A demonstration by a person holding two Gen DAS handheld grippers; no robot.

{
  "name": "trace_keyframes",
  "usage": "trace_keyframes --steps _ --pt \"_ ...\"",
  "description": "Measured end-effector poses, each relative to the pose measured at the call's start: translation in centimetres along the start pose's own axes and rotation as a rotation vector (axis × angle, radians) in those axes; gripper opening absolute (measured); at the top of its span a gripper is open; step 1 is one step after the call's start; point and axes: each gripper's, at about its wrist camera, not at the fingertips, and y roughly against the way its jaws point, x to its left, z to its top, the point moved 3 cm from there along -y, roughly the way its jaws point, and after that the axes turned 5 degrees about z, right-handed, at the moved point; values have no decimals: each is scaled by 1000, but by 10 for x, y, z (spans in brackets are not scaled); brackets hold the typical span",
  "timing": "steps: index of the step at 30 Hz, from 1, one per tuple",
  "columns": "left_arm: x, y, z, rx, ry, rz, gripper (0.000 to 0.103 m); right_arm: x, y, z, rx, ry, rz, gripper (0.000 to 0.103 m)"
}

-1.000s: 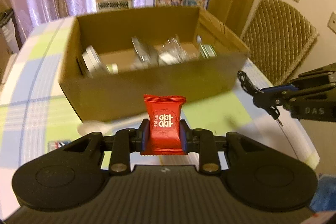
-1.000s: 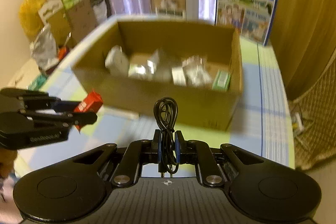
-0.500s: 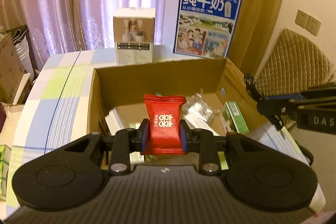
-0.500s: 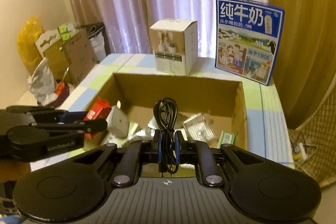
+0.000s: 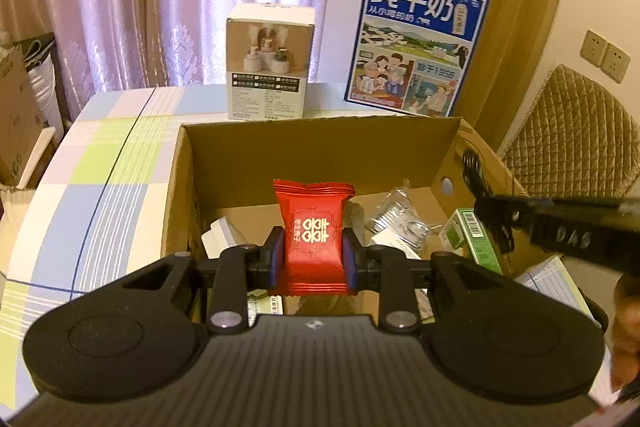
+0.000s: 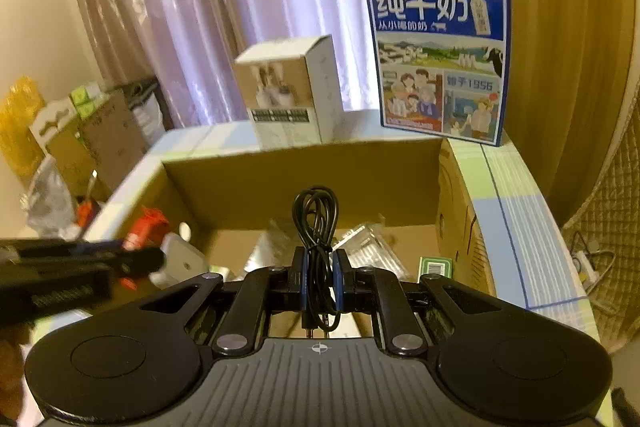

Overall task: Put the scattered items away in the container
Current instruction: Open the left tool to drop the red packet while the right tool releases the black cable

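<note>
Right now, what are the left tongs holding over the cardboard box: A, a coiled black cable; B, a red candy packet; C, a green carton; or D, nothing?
B: the left tongs are shut on the red candy packet above the cardboard box; the black cable sits in the right tongs.

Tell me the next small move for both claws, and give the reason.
Probably open both and drop. The left claw grips the red candy packet and the right claw grips the coiled black cable, both apparently over the open cardboard box that already holds items.
</note>
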Motion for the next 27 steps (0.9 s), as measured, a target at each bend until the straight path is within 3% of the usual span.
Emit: trace_keyframes --steps 6,13,27 --pt "8 -7 1 -3 46 0 24 0 -4 0 -11 6 -3 9" --pt "7 -22 -10 33 40 15 25 10 -18 -3 10 9 -39 9" --pt "10 -25 -15 37 42 20 25 12 -22 -13 20 1 -17 9"
